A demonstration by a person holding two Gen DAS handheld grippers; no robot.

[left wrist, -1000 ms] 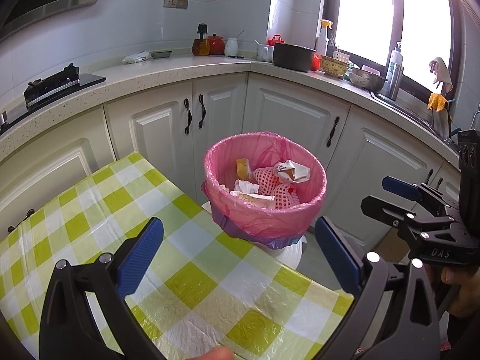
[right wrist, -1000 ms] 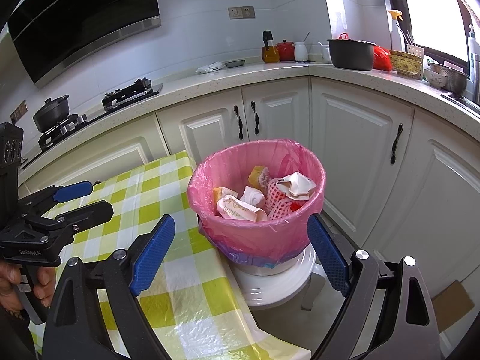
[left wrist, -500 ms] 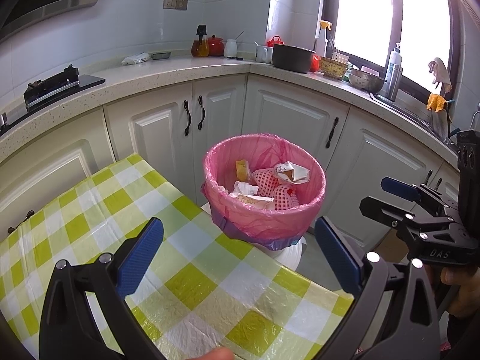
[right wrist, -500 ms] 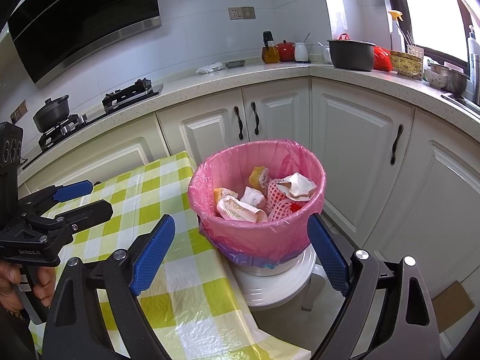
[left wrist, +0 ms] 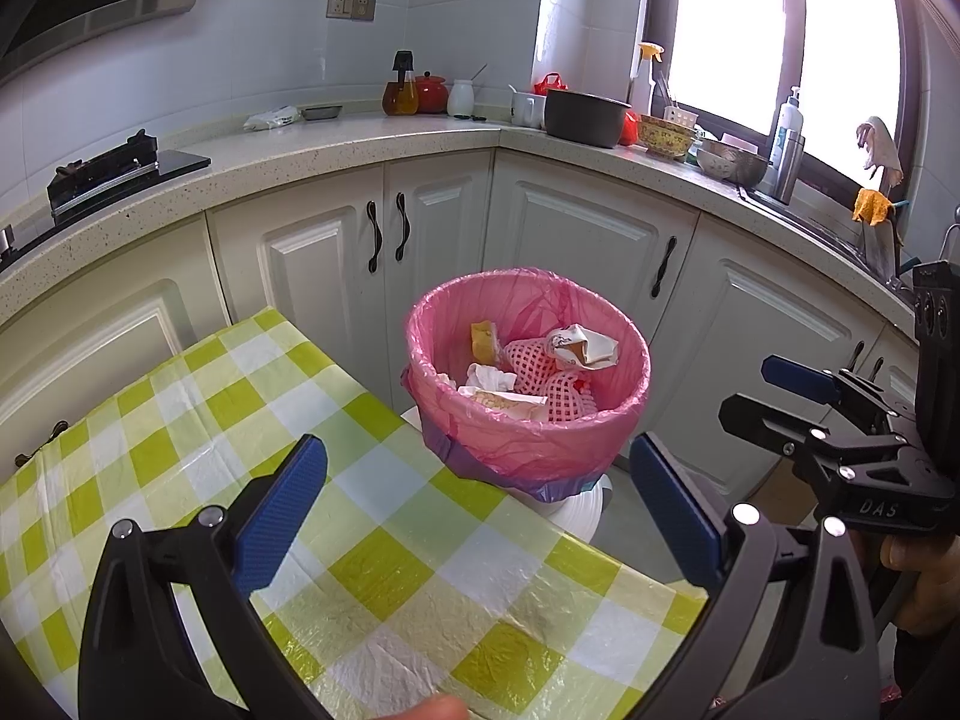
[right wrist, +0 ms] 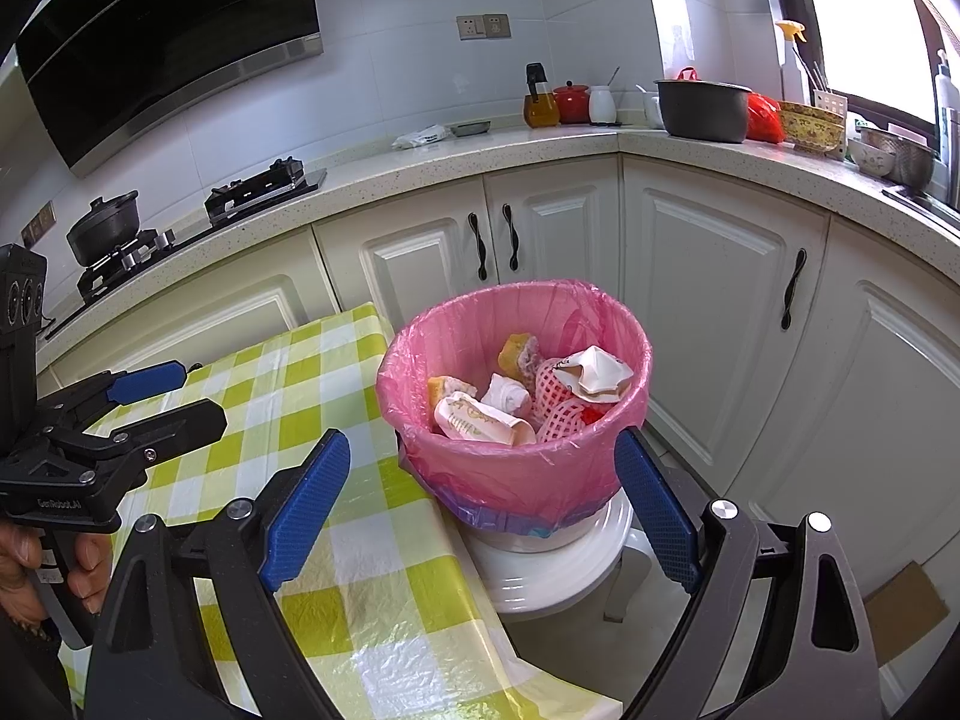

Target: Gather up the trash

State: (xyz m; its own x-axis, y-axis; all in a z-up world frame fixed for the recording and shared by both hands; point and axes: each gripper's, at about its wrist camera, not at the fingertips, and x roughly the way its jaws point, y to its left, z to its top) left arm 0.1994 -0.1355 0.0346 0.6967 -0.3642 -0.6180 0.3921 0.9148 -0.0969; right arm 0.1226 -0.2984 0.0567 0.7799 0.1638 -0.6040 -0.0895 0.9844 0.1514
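A bin lined with a pink bag (left wrist: 528, 450) (right wrist: 516, 474) stands on a white stool (right wrist: 558, 570) beside the table corner. Inside lie crumpled paper (left wrist: 585, 345) (right wrist: 594, 375), pink foam fruit nets (left wrist: 558, 396) (right wrist: 555, 414), yellow peel (left wrist: 483, 342) (right wrist: 513, 351) and a wrapper (right wrist: 474, 420). My left gripper (left wrist: 477, 510) is open and empty above the tablecloth, short of the bin; it also shows in the right wrist view (right wrist: 162, 396). My right gripper (right wrist: 483, 495) is open and empty, facing the bin; it also shows in the left wrist view (left wrist: 780, 387).
The table carries a green and white checked cloth (left wrist: 210, 420) (right wrist: 288, 372). White cabinets (left wrist: 588, 246) and a speckled counter (left wrist: 360, 138) curve behind the bin. A stove (left wrist: 102, 171), pots, bottles and bowls sit on the counter. A cardboard piece (right wrist: 906, 594) lies on the floor.
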